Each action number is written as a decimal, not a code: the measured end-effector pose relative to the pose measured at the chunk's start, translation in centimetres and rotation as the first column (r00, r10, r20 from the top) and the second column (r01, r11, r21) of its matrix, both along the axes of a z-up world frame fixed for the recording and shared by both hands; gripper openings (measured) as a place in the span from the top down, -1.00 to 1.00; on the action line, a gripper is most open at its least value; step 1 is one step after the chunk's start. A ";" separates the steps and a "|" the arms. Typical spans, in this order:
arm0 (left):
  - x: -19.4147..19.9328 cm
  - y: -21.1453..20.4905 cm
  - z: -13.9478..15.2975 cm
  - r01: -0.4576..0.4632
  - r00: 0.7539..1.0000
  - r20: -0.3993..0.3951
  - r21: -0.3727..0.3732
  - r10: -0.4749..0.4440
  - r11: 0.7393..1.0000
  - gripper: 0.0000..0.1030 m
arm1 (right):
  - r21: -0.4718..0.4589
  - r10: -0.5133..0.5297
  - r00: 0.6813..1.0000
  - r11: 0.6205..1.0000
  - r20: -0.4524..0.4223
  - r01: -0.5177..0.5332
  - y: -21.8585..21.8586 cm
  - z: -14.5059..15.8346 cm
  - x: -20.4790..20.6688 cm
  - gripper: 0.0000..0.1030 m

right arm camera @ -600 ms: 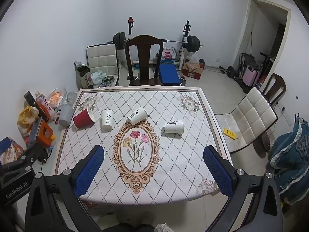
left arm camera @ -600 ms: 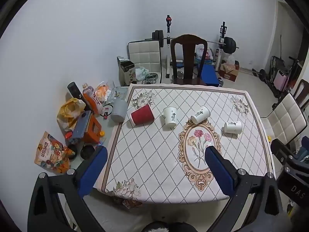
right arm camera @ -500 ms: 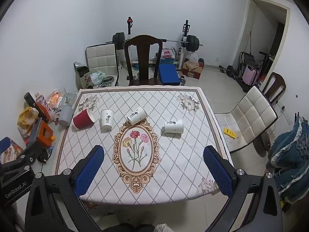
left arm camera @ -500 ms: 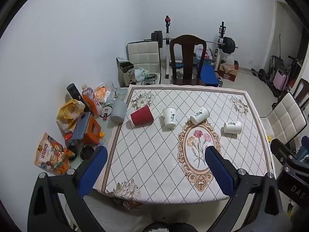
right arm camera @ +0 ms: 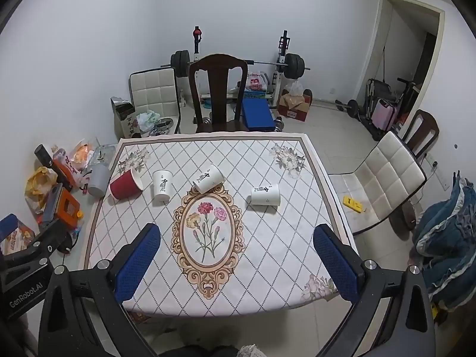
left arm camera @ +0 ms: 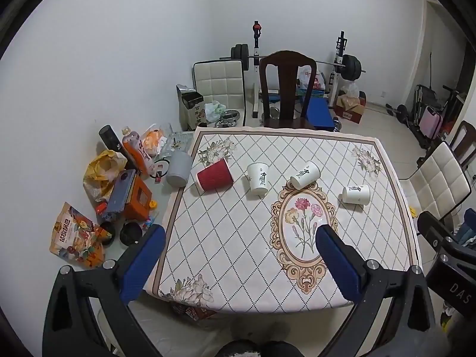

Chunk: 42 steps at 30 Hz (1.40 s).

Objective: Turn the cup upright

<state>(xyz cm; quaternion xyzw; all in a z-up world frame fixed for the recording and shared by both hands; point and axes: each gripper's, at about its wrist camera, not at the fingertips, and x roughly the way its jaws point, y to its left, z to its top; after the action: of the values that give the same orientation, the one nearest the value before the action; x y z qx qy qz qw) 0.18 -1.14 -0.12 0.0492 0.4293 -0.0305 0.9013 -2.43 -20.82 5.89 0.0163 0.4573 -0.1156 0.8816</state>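
Note:
A red paper cup [left arm camera: 214, 175] lies on its side at the table's far left; it also shows in the right wrist view [right arm camera: 125, 184]. Three white cups with black lettering lie on their sides in a row to its right: one [left arm camera: 258, 178] [right arm camera: 161, 185], a middle one [left arm camera: 305, 174] [right arm camera: 208, 178], and the rightmost [left arm camera: 355, 194] [right arm camera: 265, 194]. My left gripper [left arm camera: 239, 260] is open and empty, high above the table's near edge. My right gripper [right arm camera: 236, 263] is open and empty, also high above the near edge.
The table has a diamond-pattern cloth [left arm camera: 238, 238] with a flower medallion. Bottles, bags and boxes [left arm camera: 119, 184] clutter a surface at its left. A dark wooden chair [left arm camera: 287, 89] stands behind, white chairs at the right [right arm camera: 383, 184], weights beyond.
Both views have shifted slightly; the table sits a little lower in the left wrist view. The cups have not moved.

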 end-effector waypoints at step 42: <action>-0.2 0.5 -0.1 -0.004 1.000 -0.007 -0.005 0.004 1.000 -1.00 | -0.008 0.005 1.000 1.000 -0.010 -0.005 0.3 -0.3 -0.1 -1.00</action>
<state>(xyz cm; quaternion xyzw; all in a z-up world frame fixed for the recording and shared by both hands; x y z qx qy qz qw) -0.04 -0.61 -0.18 0.0462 0.4326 -0.0299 0.8999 -2.54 -20.55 5.56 0.0109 0.4614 -0.1152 0.8796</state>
